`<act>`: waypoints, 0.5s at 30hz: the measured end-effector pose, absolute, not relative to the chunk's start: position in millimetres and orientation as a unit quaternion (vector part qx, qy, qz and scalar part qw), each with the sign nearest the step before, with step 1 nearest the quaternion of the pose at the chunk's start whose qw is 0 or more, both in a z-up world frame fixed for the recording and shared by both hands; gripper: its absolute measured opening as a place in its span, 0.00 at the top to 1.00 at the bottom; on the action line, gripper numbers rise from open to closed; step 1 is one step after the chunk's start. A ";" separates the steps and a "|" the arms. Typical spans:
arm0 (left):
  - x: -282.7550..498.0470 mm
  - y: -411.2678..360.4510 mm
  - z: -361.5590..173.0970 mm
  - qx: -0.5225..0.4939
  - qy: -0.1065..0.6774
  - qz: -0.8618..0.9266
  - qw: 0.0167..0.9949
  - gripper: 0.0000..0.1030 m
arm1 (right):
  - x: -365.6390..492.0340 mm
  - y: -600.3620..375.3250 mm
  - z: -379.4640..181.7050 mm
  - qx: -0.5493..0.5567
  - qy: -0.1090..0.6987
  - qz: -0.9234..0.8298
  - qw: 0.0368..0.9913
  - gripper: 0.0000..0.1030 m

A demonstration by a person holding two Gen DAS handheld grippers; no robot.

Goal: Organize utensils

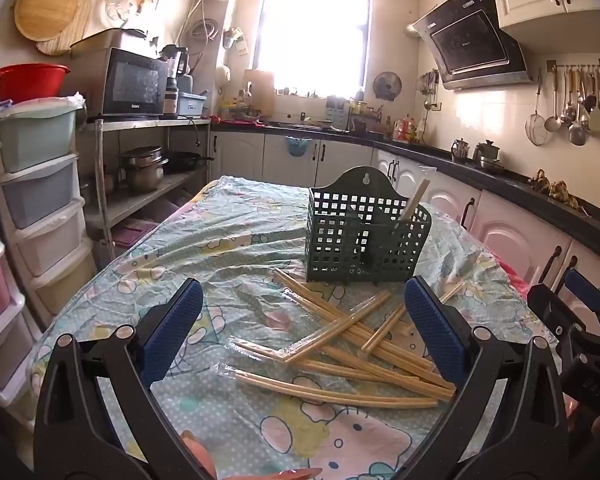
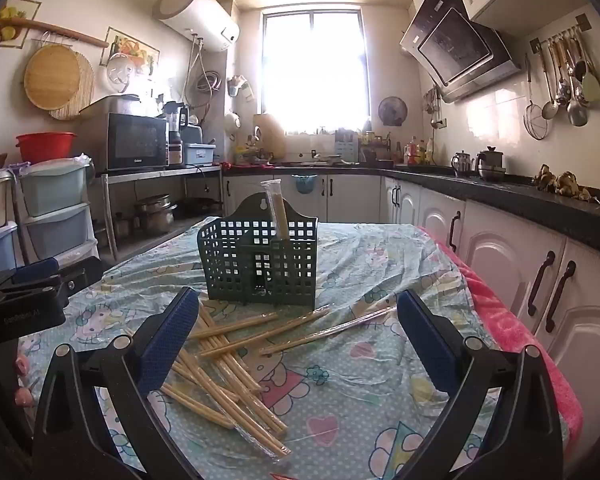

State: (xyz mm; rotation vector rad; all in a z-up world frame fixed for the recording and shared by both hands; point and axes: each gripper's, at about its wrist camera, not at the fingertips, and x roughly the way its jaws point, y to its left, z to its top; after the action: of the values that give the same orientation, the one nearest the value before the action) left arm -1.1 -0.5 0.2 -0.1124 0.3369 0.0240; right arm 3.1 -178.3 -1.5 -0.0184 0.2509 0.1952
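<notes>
Plastic film is lying wrinkled over the cartoon-printed cloth that is covering the table (image 1: 236,232), and the table is filling most of both views. On its right edge a pink towel (image 2: 512,332) is hanging out from under the cloth, just beside the white cabinets (image 2: 512,264). Toward the far end the cloth is lying bare, and the near right part in the right wrist view is bare too, so open room is staying there.

One green basket (image 2: 260,268) with square holes is standing upright near the middle of the table. One wrapped pair of chopsticks (image 2: 280,212) is leaning inside it, its lower part hidden behind the wall.

Loose chopsticks (image 1: 352,344) are lying crossed in a heap just in front of the basket, each pair in clear wrapping. They are overlapping, and some are cut off behind the blue pads, so I cannot count them exactly.

Left gripper (image 1: 304,336) is hanging over the heap with its jaws fully wide, holding nothing. Right gripper (image 2: 296,344) is also spreading its jaws fully, empty, with the heap at its left pad.
</notes>
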 end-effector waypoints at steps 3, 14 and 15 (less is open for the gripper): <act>-0.5 -1.3 0.3 -0.053 0.172 0.011 0.984 0.09 | 2.5 -177.4 -1.9 -0.017 0.120 0.096 0.988 0.06; 3.2 0.2 3.6 -0.055 0.173 0.008 0.983 0.09 | 2.0 -179.4 -1.7 -0.014 0.118 0.098 0.988 0.06; 2.2 0.3 3.3 -0.054 0.172 0.008 0.984 0.09 | 2.0 -179.4 -1.7 -0.014 0.118 0.098 0.988 0.06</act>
State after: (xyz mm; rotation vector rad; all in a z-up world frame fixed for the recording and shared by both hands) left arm 2.2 0.3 3.3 -0.1087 0.3456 0.0153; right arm 2.0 -179.4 -1.7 -0.0285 0.2368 0.1962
